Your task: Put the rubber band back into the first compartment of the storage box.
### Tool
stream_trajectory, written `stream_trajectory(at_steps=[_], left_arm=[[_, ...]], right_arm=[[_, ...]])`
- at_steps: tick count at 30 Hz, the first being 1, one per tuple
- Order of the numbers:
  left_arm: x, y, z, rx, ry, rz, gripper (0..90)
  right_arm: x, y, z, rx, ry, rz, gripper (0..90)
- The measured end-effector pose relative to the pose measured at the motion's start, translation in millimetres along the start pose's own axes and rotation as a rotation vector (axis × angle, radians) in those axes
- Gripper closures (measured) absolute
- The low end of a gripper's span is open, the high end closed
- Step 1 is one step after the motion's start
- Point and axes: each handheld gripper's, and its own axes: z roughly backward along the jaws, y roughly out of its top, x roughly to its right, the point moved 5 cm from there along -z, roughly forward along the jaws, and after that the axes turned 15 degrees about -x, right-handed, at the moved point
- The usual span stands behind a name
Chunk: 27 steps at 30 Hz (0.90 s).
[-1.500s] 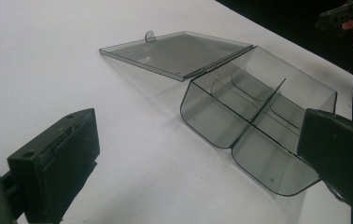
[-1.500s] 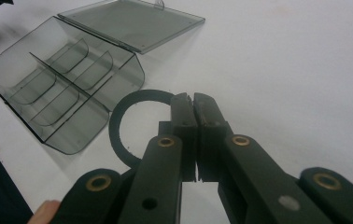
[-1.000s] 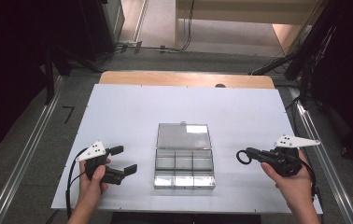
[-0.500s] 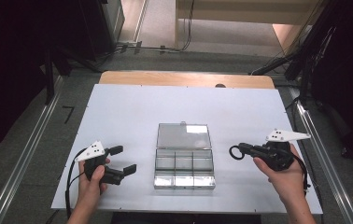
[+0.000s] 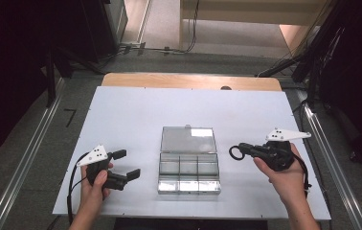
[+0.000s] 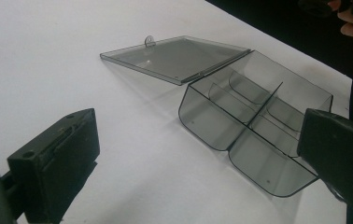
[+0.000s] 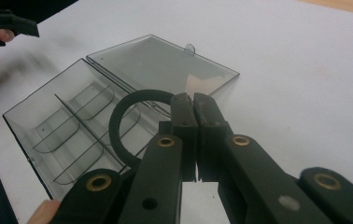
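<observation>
Right gripper [image 5: 244,150] clamped on a black ring [image 5: 236,153], held just right of the open clear compartment box [image 5: 188,165] lying mid-table [image 5: 121,110]; left gripper [image 5: 127,164], jaws spread and empty, rests left of box.

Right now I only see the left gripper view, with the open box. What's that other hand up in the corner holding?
Observer: That hand holds the right gripper, and it's shut on a black ring.
Operator: Is the ring above the box?
Observer: No. In the high view the ring is to the right of the box, over bare table.
</observation>
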Motion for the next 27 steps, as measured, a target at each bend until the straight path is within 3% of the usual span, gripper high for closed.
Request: stream_trajectory(at_steps=[27], left_arm=[[1.3, 0.2, -0.2, 0.005, -0.010, -0.001, 0.0]], right_arm=[[-17.4, 30.7, -20.5, -0.018, 0.031, 0.053, 86.4]])
